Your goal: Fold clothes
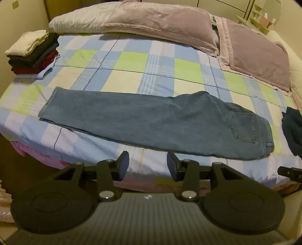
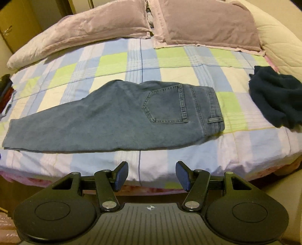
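Observation:
A pair of blue jeans (image 1: pixel 154 120) lies flat on the checked bedspread (image 1: pixel 132 64), folded in half lengthwise, legs to the left and waist with a back pocket to the right; it also shows in the right wrist view (image 2: pixel 120 116). My left gripper (image 1: pixel 148 163) is open and empty, just short of the jeans' near edge. My right gripper (image 2: pixel 152 174) is open and empty, over the bed's front edge below the jeans' seat. The tip of the right gripper shows at the right edge of the left wrist view (image 1: pixel 288 172).
A stack of folded clothes (image 1: pixel 32 52) sits at the bed's far left. A crumpled dark navy garment (image 2: pixel 277 98) lies at the right. Purple pillows (image 1: pixel 160 22) line the head of the bed. A wall is on the left and a shelf (image 1: pixel 260 17) at the back right.

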{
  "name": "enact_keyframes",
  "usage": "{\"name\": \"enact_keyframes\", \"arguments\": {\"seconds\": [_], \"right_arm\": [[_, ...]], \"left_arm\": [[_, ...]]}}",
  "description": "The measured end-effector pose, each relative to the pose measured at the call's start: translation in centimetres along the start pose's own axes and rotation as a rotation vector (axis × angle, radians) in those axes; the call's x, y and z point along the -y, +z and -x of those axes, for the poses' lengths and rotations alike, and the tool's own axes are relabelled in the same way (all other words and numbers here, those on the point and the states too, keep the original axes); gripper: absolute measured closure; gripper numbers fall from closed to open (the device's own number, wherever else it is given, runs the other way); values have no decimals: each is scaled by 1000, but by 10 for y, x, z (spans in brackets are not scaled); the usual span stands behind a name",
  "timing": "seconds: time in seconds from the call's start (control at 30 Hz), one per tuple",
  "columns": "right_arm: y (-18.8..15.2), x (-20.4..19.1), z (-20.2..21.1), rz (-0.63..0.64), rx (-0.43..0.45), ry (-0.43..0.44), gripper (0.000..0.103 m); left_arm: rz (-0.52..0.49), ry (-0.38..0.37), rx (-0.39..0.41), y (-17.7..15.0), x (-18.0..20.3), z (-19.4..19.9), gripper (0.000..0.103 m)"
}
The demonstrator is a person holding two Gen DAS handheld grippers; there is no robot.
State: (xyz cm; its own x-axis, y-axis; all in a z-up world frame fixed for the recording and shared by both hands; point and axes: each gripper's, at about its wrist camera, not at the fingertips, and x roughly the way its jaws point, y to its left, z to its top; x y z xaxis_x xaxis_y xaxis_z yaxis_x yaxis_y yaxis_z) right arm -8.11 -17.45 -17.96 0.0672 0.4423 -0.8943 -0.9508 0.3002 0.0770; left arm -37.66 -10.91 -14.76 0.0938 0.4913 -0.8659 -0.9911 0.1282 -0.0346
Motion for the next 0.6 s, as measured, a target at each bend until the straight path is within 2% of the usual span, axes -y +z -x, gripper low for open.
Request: {"name": "enact_keyframes", "arguments": {"seconds": [0.3, 0.6], "right_arm": [[-12, -3, 38, 37, 14, -2, 44], [-26, -11, 58, 75, 20, 5, 44]], "left_arm": [[5, 42, 32, -22, 9, 45, 60], [10, 51, 36, -41, 5, 66, 58]]}}
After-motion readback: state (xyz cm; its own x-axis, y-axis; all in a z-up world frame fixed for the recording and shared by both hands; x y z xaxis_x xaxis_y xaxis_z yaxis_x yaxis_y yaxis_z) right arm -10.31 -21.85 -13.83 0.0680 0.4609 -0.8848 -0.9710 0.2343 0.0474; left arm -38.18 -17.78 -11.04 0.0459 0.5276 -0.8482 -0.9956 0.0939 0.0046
